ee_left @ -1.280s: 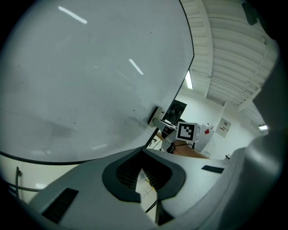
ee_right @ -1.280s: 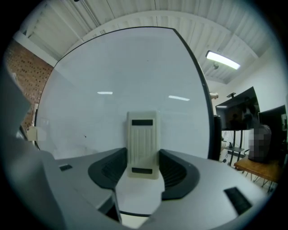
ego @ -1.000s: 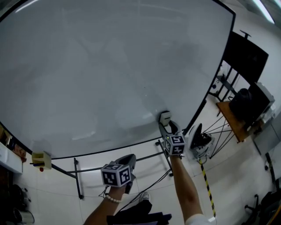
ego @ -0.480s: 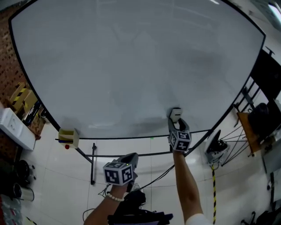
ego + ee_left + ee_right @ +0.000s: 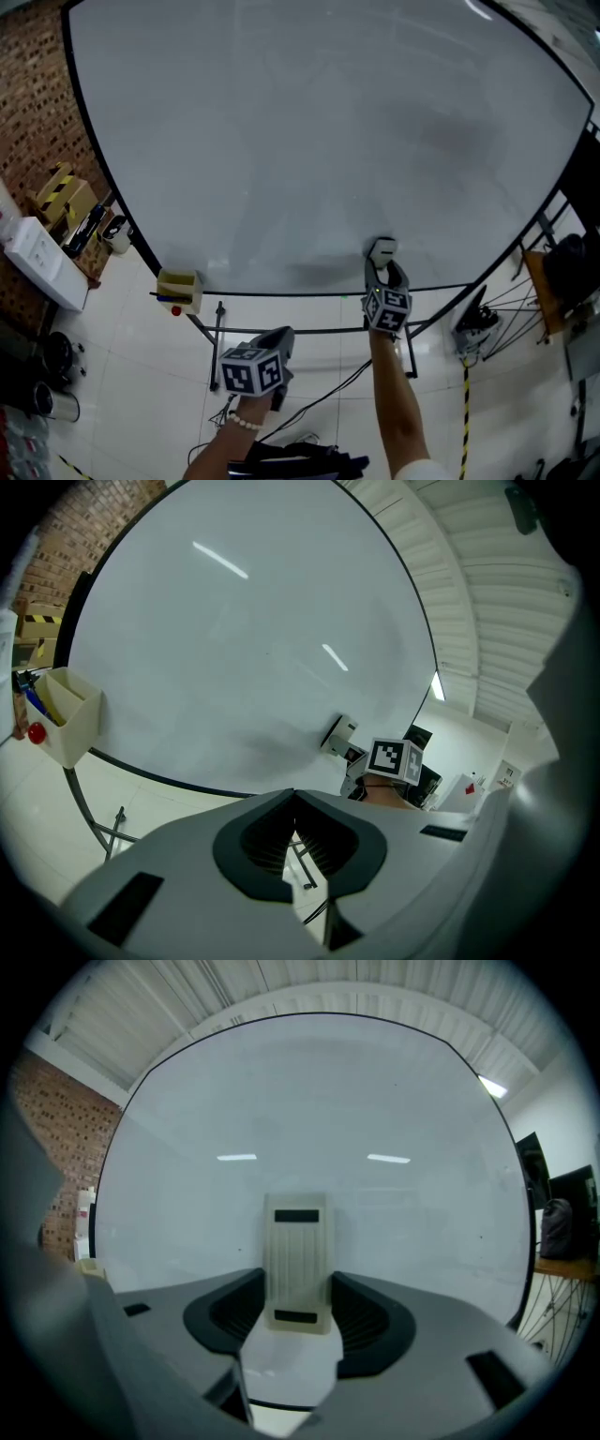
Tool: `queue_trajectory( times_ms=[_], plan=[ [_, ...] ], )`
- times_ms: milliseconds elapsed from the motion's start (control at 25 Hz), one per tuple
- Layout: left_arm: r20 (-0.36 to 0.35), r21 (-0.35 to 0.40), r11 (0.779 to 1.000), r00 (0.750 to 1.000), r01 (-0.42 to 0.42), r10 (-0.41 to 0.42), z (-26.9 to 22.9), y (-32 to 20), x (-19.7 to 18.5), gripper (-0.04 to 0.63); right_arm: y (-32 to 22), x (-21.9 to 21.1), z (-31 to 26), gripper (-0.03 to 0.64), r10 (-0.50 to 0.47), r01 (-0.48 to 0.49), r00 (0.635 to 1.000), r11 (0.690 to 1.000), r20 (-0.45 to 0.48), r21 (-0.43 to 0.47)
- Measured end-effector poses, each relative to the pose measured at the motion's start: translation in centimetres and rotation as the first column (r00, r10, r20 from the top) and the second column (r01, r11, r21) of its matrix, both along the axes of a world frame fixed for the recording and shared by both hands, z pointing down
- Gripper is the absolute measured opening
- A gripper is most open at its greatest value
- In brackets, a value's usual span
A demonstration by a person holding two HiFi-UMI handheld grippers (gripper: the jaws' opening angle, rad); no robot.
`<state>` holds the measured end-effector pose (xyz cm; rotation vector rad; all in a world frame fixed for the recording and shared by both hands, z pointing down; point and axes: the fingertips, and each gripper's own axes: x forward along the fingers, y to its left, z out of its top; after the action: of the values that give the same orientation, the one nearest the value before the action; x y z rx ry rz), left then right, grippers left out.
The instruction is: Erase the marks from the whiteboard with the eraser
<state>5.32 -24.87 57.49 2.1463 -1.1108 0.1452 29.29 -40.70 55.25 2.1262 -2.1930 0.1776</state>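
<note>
Pen holder [image 5: 178,289]: clipped at the whiteboard's [image 5: 309,141] lower-left edge, clear of wiping.
Left gripper [image 5: 277,339]: below the whiteboard, jaws pressed together on nothing, probably idle.
Grey smear [image 5: 314,272]: just left of the eraser [image 5: 382,249].
Eraser: flat on the whiteboard's lower edge, for rubbing.
Right gripper [image 5: 382,270]: pinching the eraser's 2 sides.

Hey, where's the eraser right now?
The eraser is held between the jaws of the right gripper, against the whiteboard near its bottom edge, right of centre in the head view.
</note>
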Motion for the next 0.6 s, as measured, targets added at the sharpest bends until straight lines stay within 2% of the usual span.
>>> queue_trajectory(
  times_ms=[200, 600],
  plan=[
    [0.012, -0.015, 1.0, 1.0, -0.011, 0.011, 0.1, -1.0, -4.4, -0.011, -0.5, -7.1, 0.3, 0.251, -0.049, 0.049, 0.998, 0.999, -0.047, -0.015],
    [-0.002, -0.018, 1.0, 1.0, 0.002, -0.002, -0.4, -1.9, -13.8, -0.011, -0.6, -20.0, 1.0, 0.252, -0.054, 0.053, 0.998, 0.998, -0.039, -0.034]
  ],
)
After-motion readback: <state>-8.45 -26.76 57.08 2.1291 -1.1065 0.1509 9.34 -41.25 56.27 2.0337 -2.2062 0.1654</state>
